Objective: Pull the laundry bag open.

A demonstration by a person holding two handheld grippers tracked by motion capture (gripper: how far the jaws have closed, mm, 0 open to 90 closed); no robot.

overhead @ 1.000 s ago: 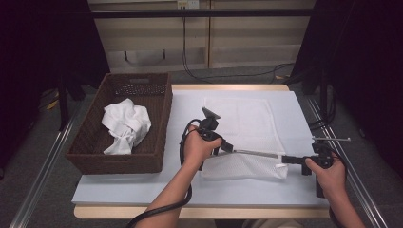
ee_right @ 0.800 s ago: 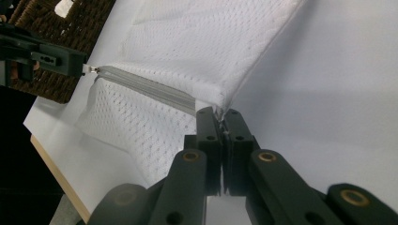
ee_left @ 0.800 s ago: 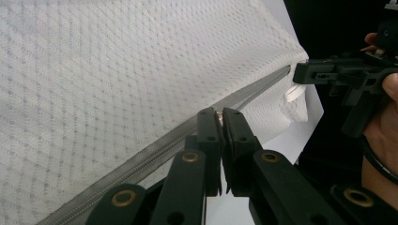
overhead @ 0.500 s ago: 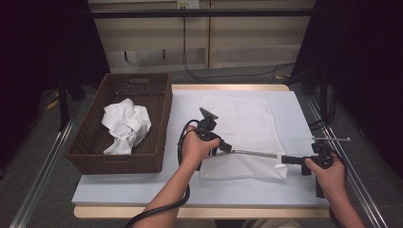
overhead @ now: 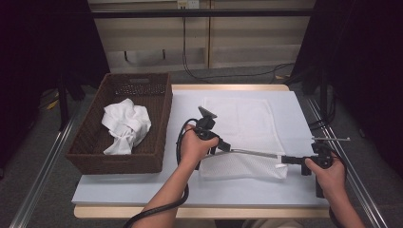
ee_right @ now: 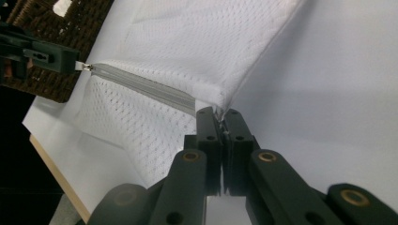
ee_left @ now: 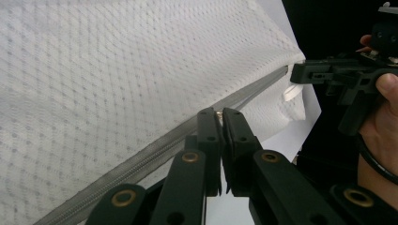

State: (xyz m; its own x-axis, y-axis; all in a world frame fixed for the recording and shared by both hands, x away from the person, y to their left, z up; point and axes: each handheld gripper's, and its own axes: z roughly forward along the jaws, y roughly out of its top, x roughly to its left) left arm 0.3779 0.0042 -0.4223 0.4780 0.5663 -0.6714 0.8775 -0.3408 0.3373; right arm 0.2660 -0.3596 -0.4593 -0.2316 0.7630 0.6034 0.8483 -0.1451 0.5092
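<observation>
Left gripper (ee_left: pixel 220 115) fingers clamped on the zipper pull (ee_left: pixel 218 113), right gripper (ee_right: pixel 220 115) fingers pinched on the corner of the white mesh laundry bag (overhead: pixel 242 130) (zipper (overhead: pixel 252 153) stretched taut between them). Bag lying flat on the desk (overhead: pixel 142 187), near edge lifted. Beside it, wicker basket (overhead: pixel 90 142) holding a crumpled white cloth (overhead: pixel 124 124).

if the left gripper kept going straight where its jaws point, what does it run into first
Most likely the right gripper. The left gripper, shut on the zipper pull, points along the mesh bag's zipper toward it, though depth is hard to judge.
</observation>
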